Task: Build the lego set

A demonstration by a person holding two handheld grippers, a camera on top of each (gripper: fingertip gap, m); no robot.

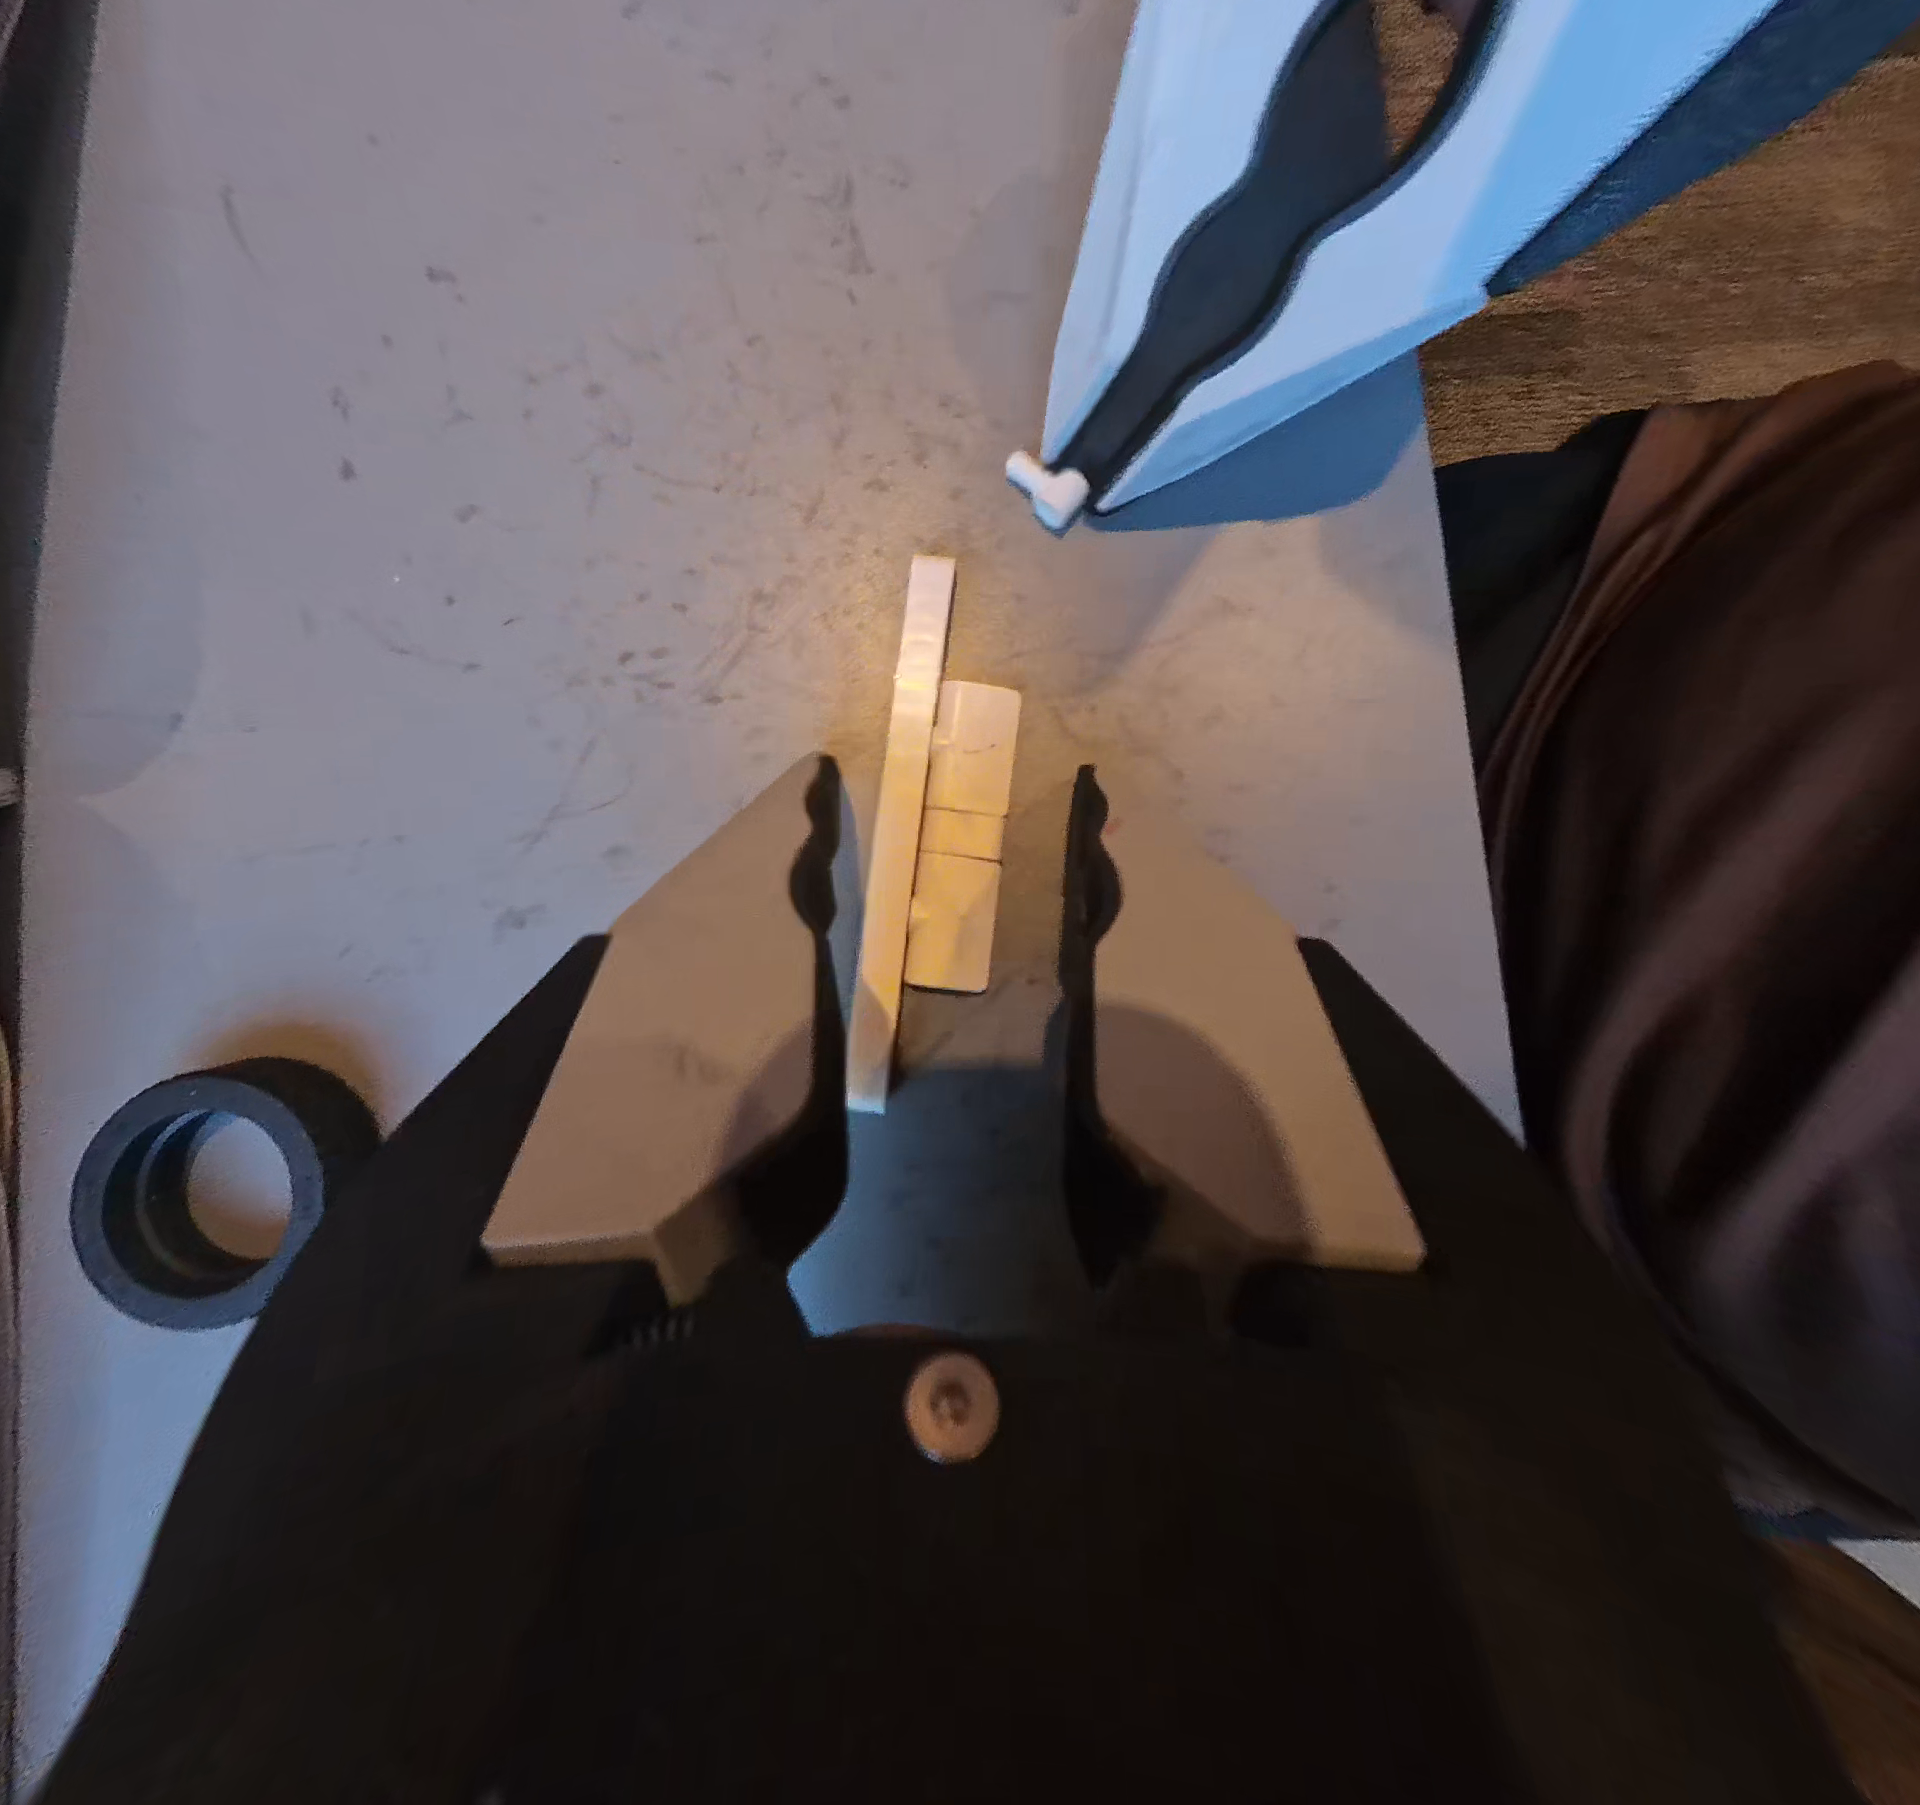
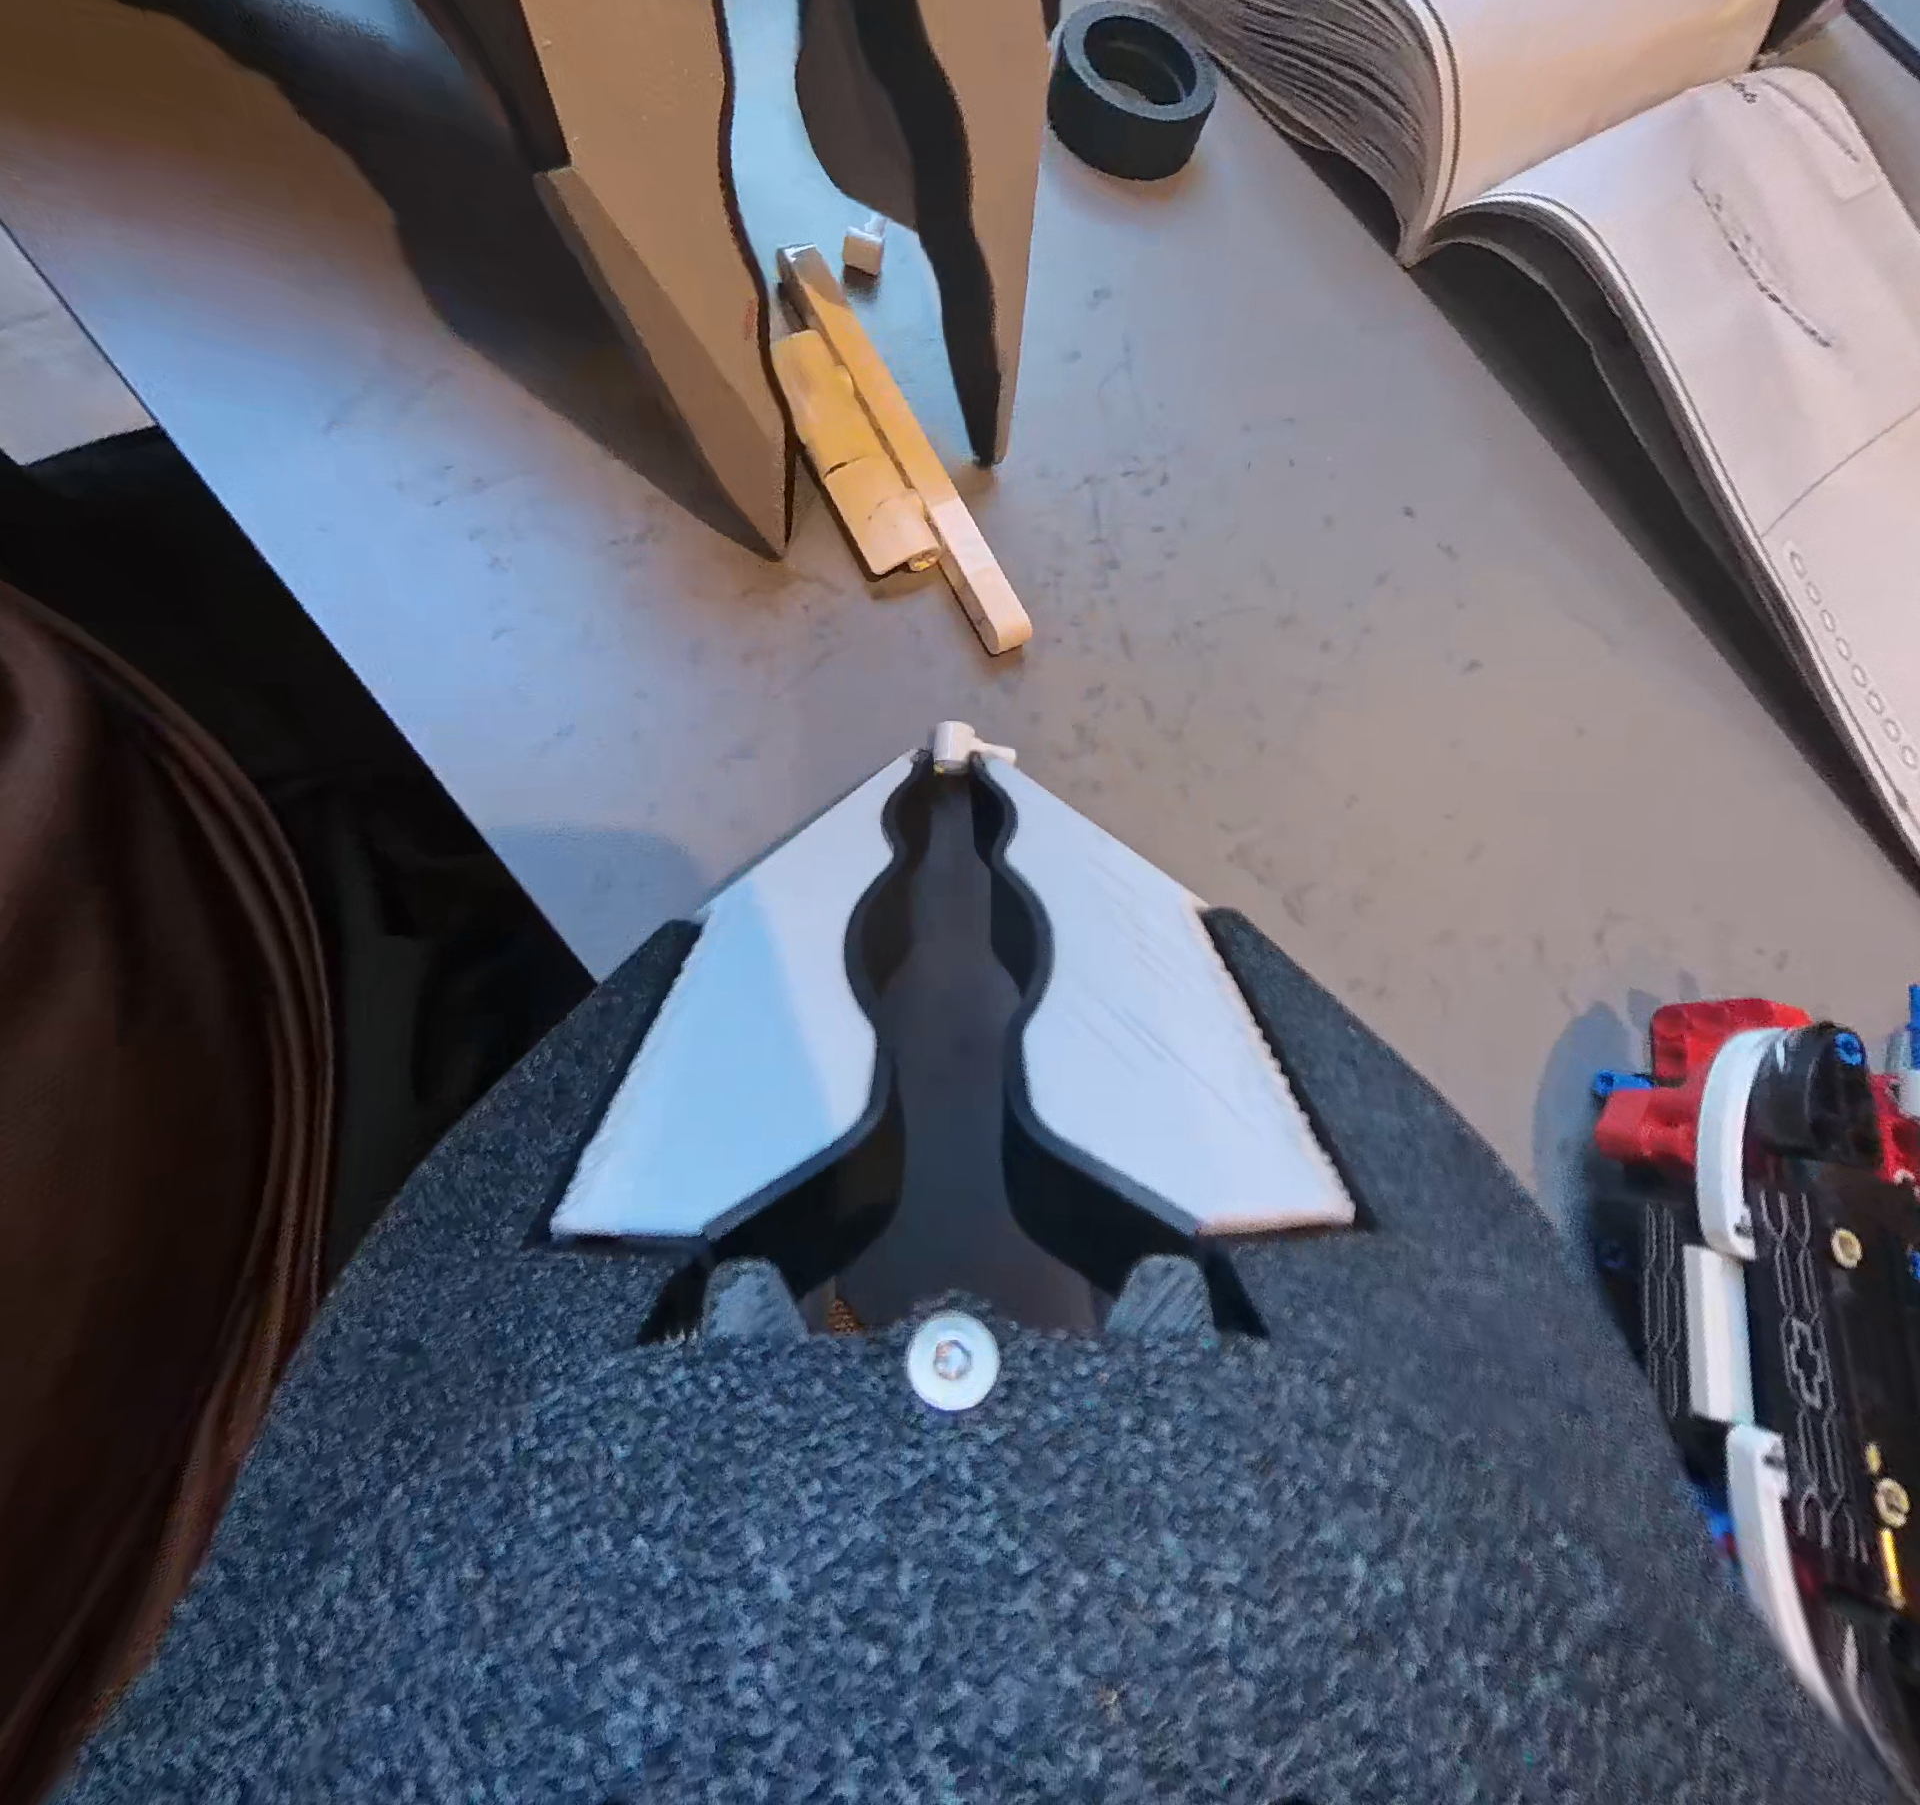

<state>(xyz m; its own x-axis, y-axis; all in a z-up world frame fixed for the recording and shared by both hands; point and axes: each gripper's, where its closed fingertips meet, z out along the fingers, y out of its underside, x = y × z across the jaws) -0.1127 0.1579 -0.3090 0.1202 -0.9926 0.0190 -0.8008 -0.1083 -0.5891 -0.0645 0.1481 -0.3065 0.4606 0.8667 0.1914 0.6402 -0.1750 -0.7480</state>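
Between the spread fingers: a white lego beam assembly (image 1: 928,820) is seen lying flat on the grey table (image 1: 468,405).
Left gripper (image 1: 951,779): its jaws are held wide apart around the assembly; whether either finger touches it cannot be told.
Right gripper (image 2: 951,763): a small white connector piece (image 2: 956,745) is pinched at its closed tips, at 1 o'clock from the assembly in the left wrist view, near but apart.
Loose white piece (image 2: 863,249): found beside the assembly's far end.
Black tyre (image 1: 197,1199): placed at 8 o'clock.
Open instruction booklet (image 2: 1558,145): spread at 2 o'clock in the right wrist view.
Partly built car (image 2: 1787,1267): set at 4 o'clock there.
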